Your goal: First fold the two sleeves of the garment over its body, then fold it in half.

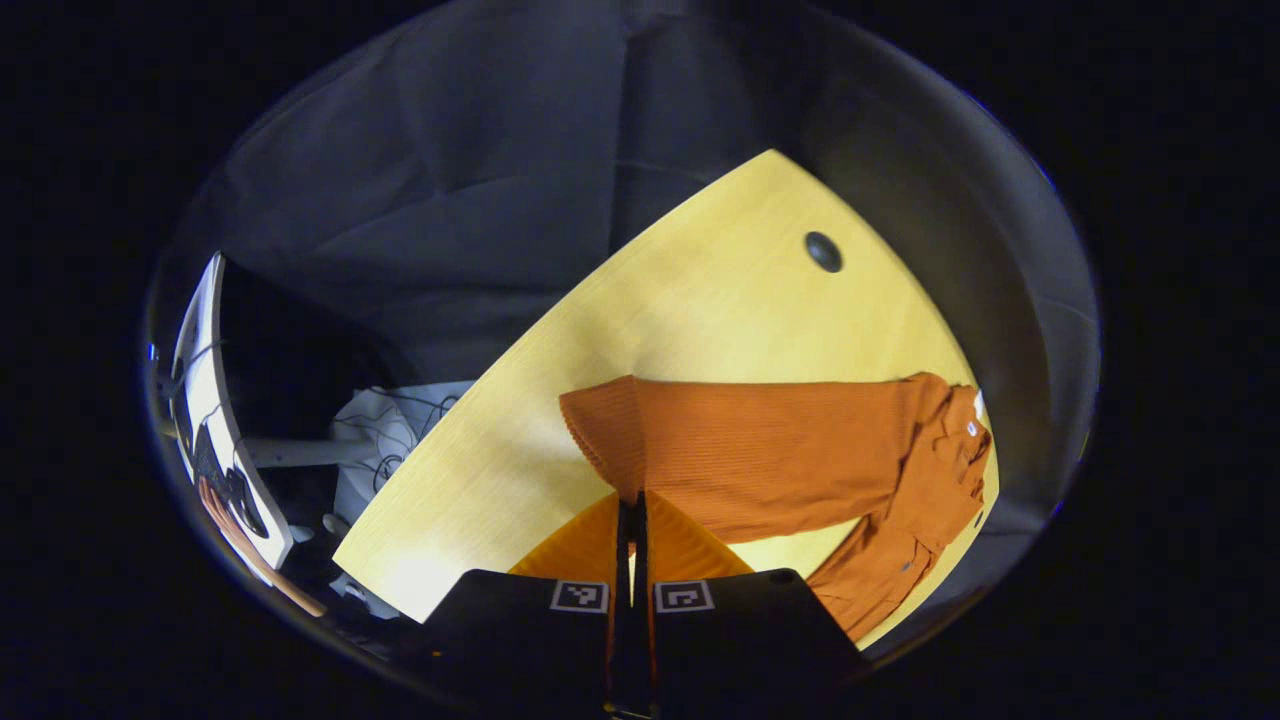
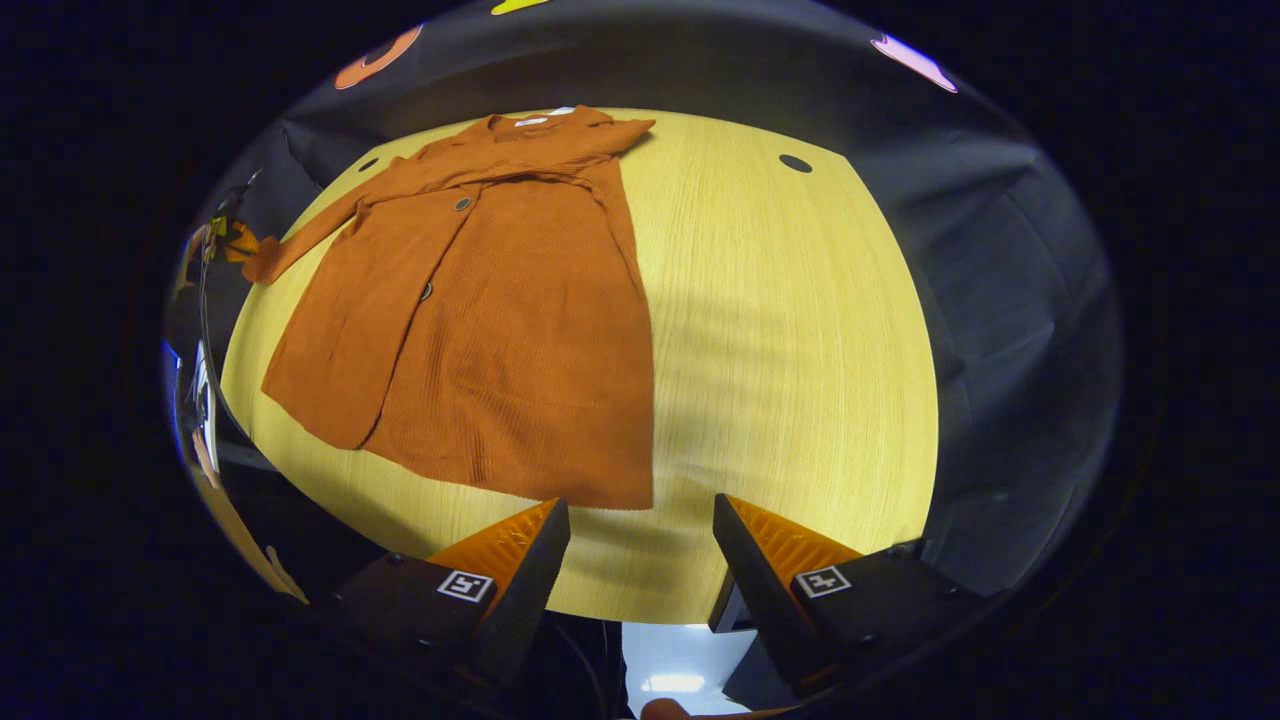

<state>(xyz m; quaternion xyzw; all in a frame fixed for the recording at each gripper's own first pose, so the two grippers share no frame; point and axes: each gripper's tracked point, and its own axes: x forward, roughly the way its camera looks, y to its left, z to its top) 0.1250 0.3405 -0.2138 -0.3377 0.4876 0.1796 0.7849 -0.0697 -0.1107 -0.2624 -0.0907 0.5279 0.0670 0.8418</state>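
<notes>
On the pale wood-grain table lies the ribbed orange garment; my left claw pinches its hem, my right claw hangs spread.

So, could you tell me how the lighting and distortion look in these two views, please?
Left gripper view: fisheye bends the table edges; bright glare at its near corner. Right gripper view: table bulges outward, soft shadow bands beside the garment; both reasonably sharp.
</notes>
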